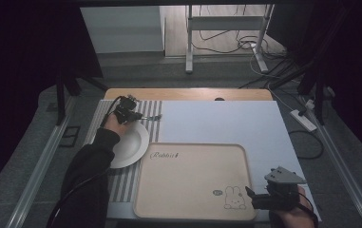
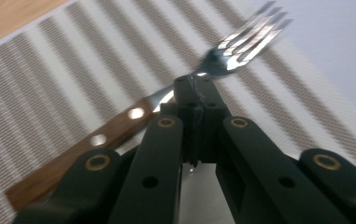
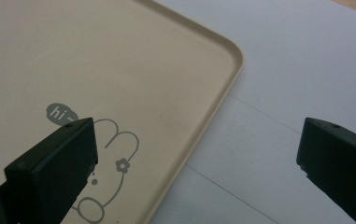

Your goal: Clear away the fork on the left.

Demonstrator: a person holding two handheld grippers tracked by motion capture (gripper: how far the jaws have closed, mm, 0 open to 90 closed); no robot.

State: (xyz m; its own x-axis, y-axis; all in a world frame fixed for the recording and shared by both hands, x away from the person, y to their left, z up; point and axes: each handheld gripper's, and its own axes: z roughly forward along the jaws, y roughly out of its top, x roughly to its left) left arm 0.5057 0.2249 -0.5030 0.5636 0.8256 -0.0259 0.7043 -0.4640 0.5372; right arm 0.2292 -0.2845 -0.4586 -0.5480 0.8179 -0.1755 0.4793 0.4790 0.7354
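Note:
A fork (image 2: 241,46) with a wooden handle (image 2: 87,149) lies slantwise over a striped placemat (image 2: 49,70). My left gripper (image 2: 195,91) is shut on the fork's neck, just behind the tines. From above, the left gripper (image 1: 138,115) sits at the back left of the table, and the fork (image 1: 153,116) sticks out to its right. A white plate (image 1: 132,142) lies just in front of that hand. My right gripper (image 1: 251,195) stands open at the front right corner of a beige tray (image 1: 193,171). In the right gripper view, its jaws (image 3: 196,140) straddle the tray's rim (image 3: 213,107) with nothing between them.
The tray carries a rabbit drawing (image 1: 233,197) and the word "Rabbit". A pale mat (image 1: 216,121) covers the table's right half, and the striped placemat (image 1: 121,185) runs down the left. Cables and a stand's legs (image 1: 188,57) lie on the floor beyond the table.

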